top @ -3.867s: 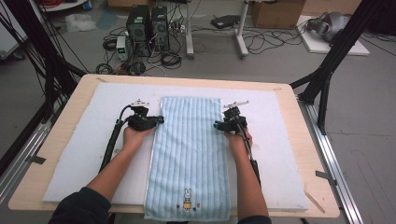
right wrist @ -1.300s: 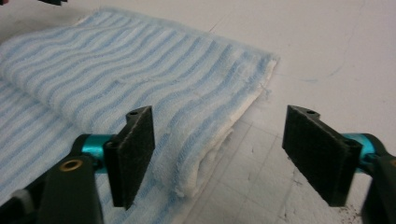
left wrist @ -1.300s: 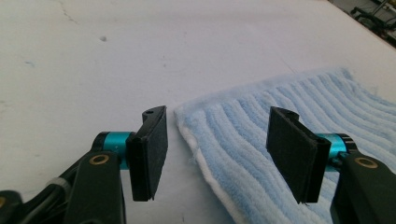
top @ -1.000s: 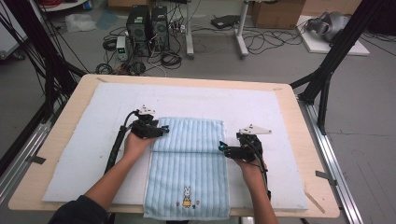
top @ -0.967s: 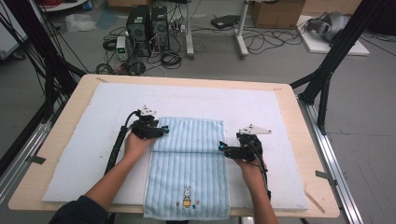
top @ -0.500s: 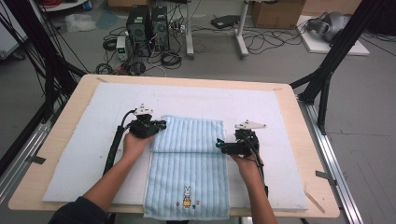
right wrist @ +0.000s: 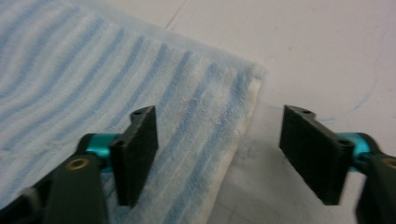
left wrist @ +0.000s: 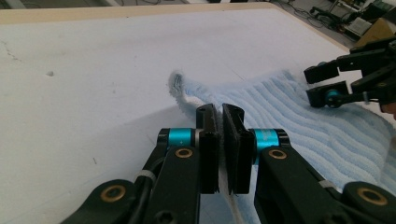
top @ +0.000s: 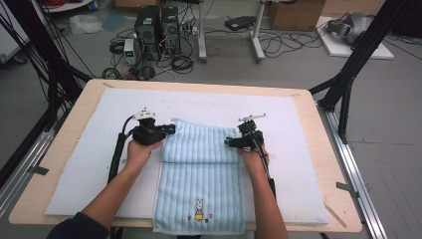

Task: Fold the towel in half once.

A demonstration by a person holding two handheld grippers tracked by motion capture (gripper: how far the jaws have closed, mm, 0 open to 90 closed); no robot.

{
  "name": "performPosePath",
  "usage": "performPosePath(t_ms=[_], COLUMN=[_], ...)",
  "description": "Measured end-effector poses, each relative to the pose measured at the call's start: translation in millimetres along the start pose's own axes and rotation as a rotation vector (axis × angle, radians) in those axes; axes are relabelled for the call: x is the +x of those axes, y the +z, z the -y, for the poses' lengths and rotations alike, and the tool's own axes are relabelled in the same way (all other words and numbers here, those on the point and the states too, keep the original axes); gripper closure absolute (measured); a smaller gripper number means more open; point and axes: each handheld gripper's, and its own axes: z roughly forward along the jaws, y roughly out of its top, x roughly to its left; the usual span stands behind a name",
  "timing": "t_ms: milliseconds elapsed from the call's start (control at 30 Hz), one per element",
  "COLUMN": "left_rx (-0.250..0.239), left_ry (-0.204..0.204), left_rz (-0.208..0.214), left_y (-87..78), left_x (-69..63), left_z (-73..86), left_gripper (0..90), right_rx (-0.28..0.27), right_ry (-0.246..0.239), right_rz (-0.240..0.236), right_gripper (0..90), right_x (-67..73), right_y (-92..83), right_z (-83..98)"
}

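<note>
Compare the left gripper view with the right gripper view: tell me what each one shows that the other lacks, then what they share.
Left gripper view alone: the left gripper shut on the striped towel edge, the pinched cloth rising between its pads, plus the right gripper farther off over the towel and the table's wooden edge.

Right gripper view alone: the right gripper's jaws apart, having just been closing, astride the towel's corner without pressing it.

Shared: the blue striped towel lying on the white mat.

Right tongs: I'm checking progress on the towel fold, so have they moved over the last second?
Yes. The right tongs slid toward the table's far edge, along the blue striped towel, jaws closing lately.
</note>
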Motion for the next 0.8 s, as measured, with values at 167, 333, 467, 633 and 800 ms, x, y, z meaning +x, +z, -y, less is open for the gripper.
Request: performPosePath(t_ms=[167,333,467,633,800], left_rx=[-0.007,-0.023,-0.037,-0.052,-0.067], left_ry=[-0.001,-0.003,0.007,0.013,0.016], left_rz=[0.007,0.023,0.034,0.051,0.068], left_y=[-2.3,-8.9,-16.2,-24.1,-34.0], left_x=[-0.1,-0.8,-3.4,-9.8,-16.0], left_z=[-0.3,-2.6,-4.2,-2.9,0.4], left_gripper=[84.8,84.7,84.6,84.7,84.7], right_rx=[-0.007,-0.050,-0.138,-0.185,-0.239], right_ry=[-0.080,-0.123,-0.105,-0.101,-0.122], right_rz=[0.022,0.005,-0.027,-0.070,-0.088], right_gripper=[66.6,84.5,85.8,86.3,86.7], right_x=[3.4,6.8,5.5,6.2,10.6], right_y=[0.9,-6.0,-21.6,-38.0,-56.5], right_z=[-3.3,-4.6,-3.1,4.2,10.4])
